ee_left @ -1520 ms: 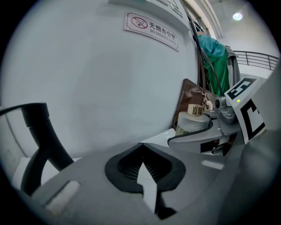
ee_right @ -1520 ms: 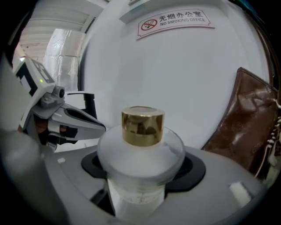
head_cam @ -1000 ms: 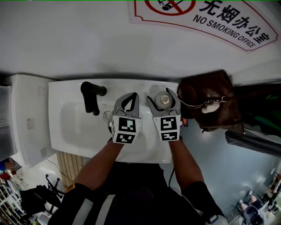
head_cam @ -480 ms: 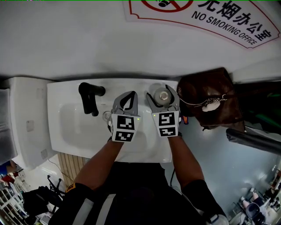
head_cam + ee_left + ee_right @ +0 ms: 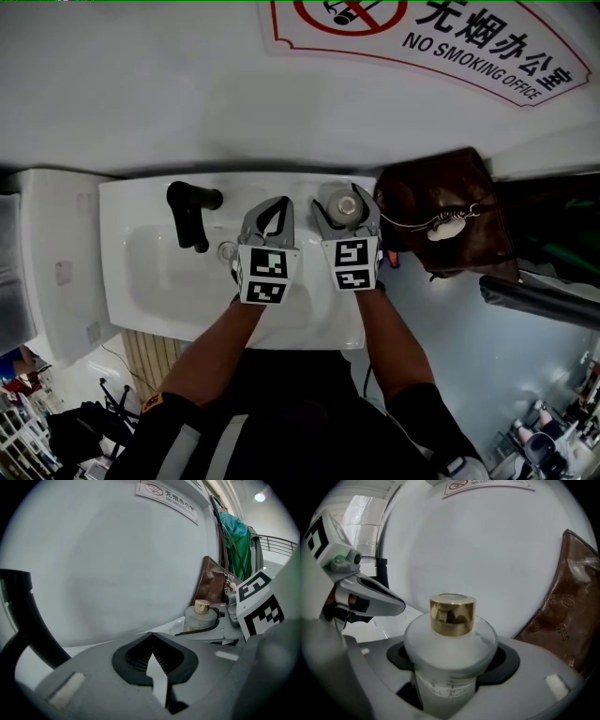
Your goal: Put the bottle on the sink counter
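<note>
Bottle (image 5: pixel 449 644) is standing clamped in the right gripper (image 5: pixel 347 202) at the counter's (image 5: pixel 281 183) two o'clock corner, probably needing level settling before releasing; left gripper (image 5: pixel 278 204) closed.

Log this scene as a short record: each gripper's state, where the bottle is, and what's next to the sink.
Left gripper: shut, empty, over the sink
Right gripper: closed on the bottle
Bottle: frosted, gold cap, upright, at the sink's back right corner
Faucet: black, back left of the sink
Brown bag: right of the sink
</note>
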### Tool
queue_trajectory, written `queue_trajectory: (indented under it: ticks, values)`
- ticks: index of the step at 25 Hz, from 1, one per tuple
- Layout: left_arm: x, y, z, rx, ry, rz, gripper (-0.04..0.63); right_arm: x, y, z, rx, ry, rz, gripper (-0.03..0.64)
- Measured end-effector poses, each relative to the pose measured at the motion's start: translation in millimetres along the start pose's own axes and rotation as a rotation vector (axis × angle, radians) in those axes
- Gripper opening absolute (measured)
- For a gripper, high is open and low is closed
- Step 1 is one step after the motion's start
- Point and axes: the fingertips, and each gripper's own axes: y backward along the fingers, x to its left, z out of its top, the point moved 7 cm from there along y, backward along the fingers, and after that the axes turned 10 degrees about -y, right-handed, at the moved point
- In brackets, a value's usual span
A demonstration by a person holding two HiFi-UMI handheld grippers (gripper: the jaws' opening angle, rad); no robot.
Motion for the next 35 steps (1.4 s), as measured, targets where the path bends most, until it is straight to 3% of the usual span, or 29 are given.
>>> queue_trajectory:
  ticks: [22,35]
  values:
    - [0,-13,-2,0.022,0.033,-0.039,-0.002,-1,-6,-5,0.058,-0.026,-0.008,0.347]
    - [-2,2,8,-0.006,0.022,-0.034,-0.001,-4,12,-3,0.05,-0.077,-0.004,0.388]
